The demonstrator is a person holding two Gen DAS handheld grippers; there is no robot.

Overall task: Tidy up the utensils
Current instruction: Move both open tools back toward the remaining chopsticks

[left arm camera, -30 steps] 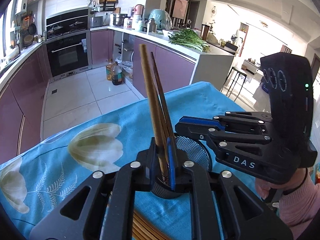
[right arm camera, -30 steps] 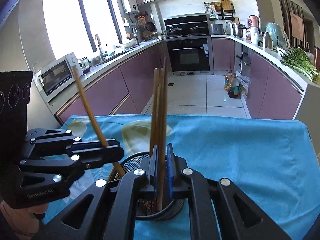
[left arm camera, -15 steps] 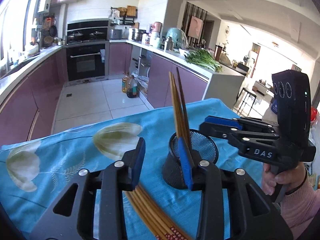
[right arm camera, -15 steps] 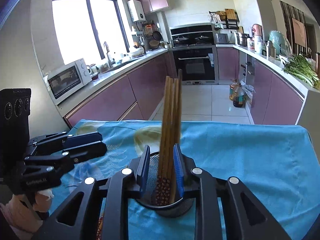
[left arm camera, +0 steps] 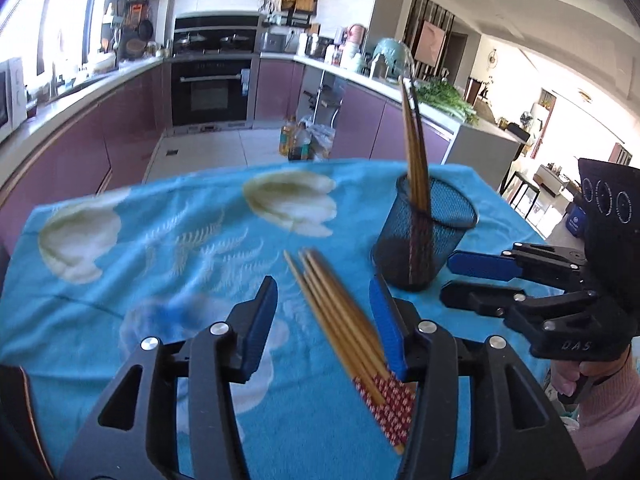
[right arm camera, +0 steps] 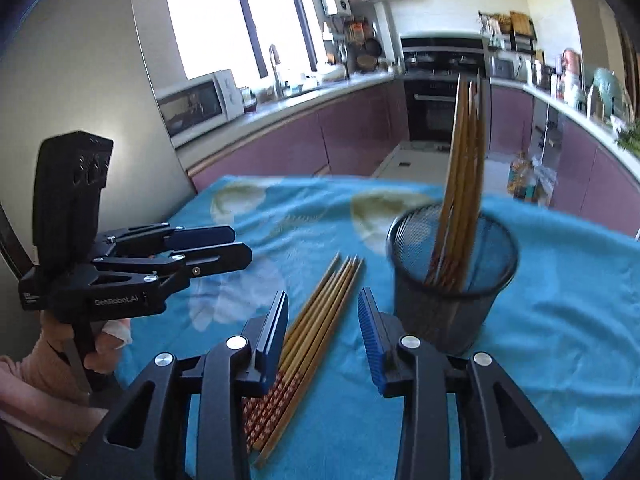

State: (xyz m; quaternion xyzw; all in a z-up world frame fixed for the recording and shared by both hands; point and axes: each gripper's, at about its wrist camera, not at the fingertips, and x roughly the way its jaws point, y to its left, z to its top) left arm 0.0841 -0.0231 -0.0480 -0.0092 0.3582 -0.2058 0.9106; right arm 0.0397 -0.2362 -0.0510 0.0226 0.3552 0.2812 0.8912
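Kitchen desk: loose chopsticks (right arm camera: 320,312) lie beside mesh cup (right arm camera: 452,280); both grippers' jaws just opened, empty; careless reach cd tip cup.

Landmark: mesh cup (left arm camera: 426,236) on the blue cloth (left arm camera: 180,240). Chopsticks standing in cup (left arm camera: 414,152) block entry from above. Loose chopstick bundle (left arm camera: 344,328) lies just left of cup. Cloth further left and behind cup is bare, passable. Right gripper (left arm camera: 460,276) crowds cup's right side.

Chopsticks (left arm camera: 415,152) upright in mesh cup (left arm camera: 424,236), loose chopsticks (left arm camera: 340,316) on cloth (left arm camera: 168,248)
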